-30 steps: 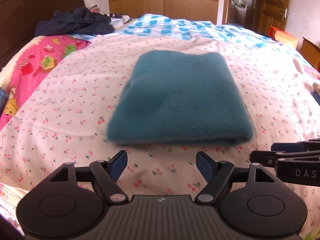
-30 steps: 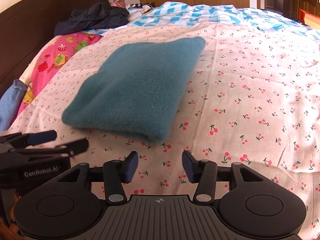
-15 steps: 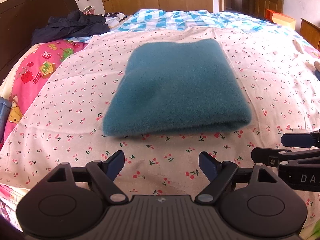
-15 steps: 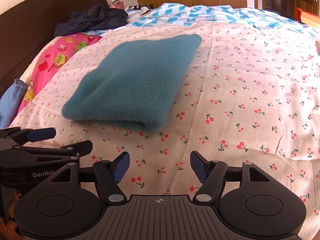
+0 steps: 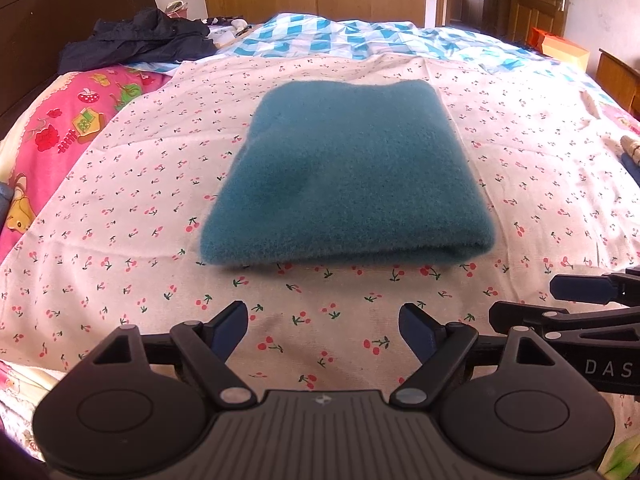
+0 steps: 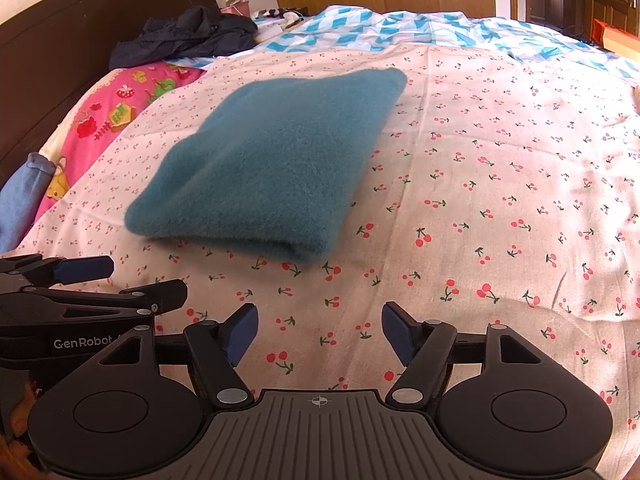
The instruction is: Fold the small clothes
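Note:
A teal fleece garment (image 5: 348, 176), folded into a thick rectangle, lies flat on the cherry-print sheet (image 5: 140, 200). My left gripper (image 5: 324, 320) hovers just short of its near folded edge, jaws open and nothing between them. In the right wrist view the same garment (image 6: 272, 168) sits ahead and to the left. My right gripper (image 6: 320, 320) is open over bare sheet, off the garment's near right corner. Each gripper shows in the other's view: the right one (image 5: 552, 300) at the right edge, the left one (image 6: 136, 280) at the left edge.
A dark navy clothes pile (image 5: 136, 40) lies by the brown headboard (image 6: 60, 48). A pink cartoon quilt (image 5: 60, 132) and a blue cloth (image 6: 20, 200) are at the left, and a blue checked quilt (image 5: 360, 40) at the back. An orange box (image 5: 560, 46) stands far right.
Both grippers' jaws have spread wider, the right one's more. The garment has not moved; both grippers sit slightly further back from its near edge.

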The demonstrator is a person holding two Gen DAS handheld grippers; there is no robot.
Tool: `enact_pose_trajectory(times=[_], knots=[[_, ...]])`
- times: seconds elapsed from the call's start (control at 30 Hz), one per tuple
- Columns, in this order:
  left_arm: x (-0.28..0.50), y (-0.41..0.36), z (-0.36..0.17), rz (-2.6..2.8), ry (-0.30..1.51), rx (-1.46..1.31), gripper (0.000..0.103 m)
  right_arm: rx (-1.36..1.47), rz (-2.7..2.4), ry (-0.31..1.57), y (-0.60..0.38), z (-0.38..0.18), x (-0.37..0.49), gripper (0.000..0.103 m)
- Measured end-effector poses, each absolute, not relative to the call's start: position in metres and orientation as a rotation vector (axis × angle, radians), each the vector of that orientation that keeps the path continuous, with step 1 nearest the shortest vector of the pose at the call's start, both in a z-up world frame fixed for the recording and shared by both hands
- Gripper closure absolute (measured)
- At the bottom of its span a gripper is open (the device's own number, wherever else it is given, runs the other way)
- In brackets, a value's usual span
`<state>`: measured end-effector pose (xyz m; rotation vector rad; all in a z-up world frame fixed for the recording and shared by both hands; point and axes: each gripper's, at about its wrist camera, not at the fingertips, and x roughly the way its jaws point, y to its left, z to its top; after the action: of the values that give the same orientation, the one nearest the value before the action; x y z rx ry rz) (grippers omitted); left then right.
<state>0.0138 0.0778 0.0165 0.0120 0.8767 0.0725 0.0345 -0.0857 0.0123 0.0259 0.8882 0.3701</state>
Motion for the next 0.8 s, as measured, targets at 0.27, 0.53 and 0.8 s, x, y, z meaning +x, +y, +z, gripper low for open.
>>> enact_pose_trajectory(times=[0.27, 0.53, 0.8], knots=[[0.013, 0.076, 0.015, 0.079, 0.874, 0.029, 0.015, 0.032, 0.365, 0.896, -0.087, 0.010, 0.035, 0.033], [0.016, 0.075, 0.019, 0.053, 0.886, 0.030, 0.015, 0.037, 0.365, 0.891, -0.090, 0.014, 0.039, 0.033], [0.043, 0.103, 0.044, 0.048, 0.800, 0.020, 0.015, 0.112, 0.374, 0.850, -0.102, 0.029, 0.080, 0.027]])
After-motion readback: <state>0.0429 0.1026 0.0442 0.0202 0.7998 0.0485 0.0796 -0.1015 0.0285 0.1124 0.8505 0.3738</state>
